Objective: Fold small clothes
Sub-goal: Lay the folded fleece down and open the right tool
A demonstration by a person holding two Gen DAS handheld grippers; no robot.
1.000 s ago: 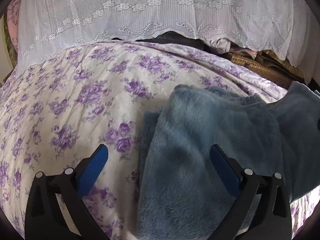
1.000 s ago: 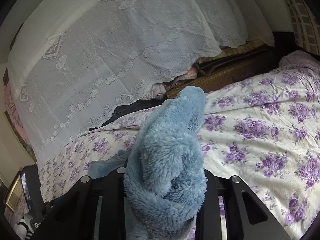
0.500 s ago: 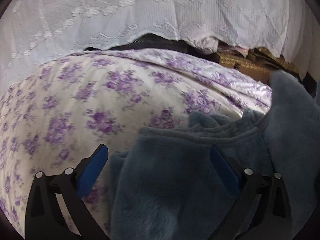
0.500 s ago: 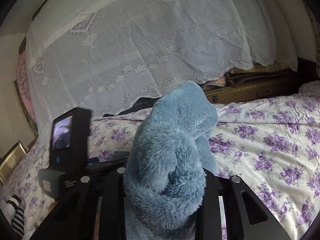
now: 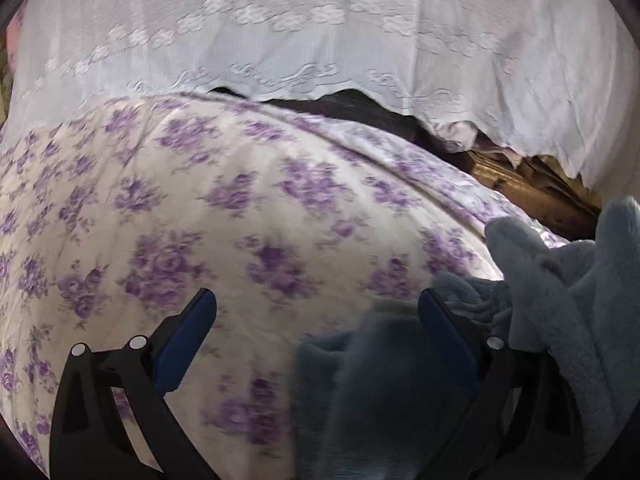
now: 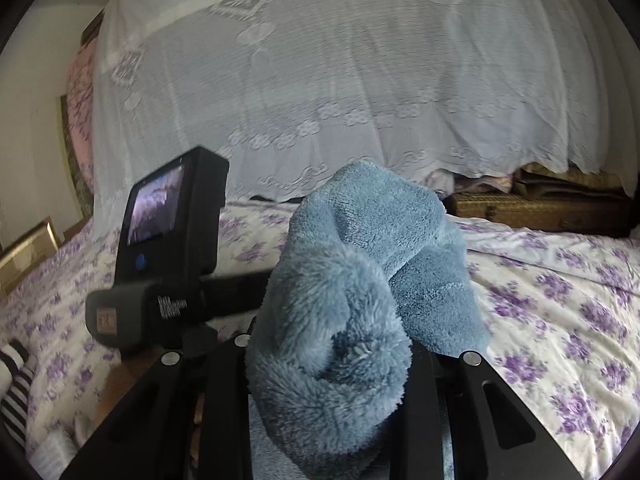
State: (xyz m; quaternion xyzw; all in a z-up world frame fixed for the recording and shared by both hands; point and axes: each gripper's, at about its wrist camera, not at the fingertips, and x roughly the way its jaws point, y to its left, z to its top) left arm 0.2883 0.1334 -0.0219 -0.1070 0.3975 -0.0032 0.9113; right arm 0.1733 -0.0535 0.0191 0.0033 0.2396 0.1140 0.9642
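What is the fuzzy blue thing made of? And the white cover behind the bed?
The blue garment looks like plush fleece: thick, matte, fluffy pile. The white cover looks like thin lace or net, semi-sheer, with woven flower borders and a scalloped edge.

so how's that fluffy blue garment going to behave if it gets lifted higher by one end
Probably floppy: the blue garment bunches and folds over where the right gripper pinches it. Likely light, since the raised tuft holds its shape. The plush pile should grip, not slip.
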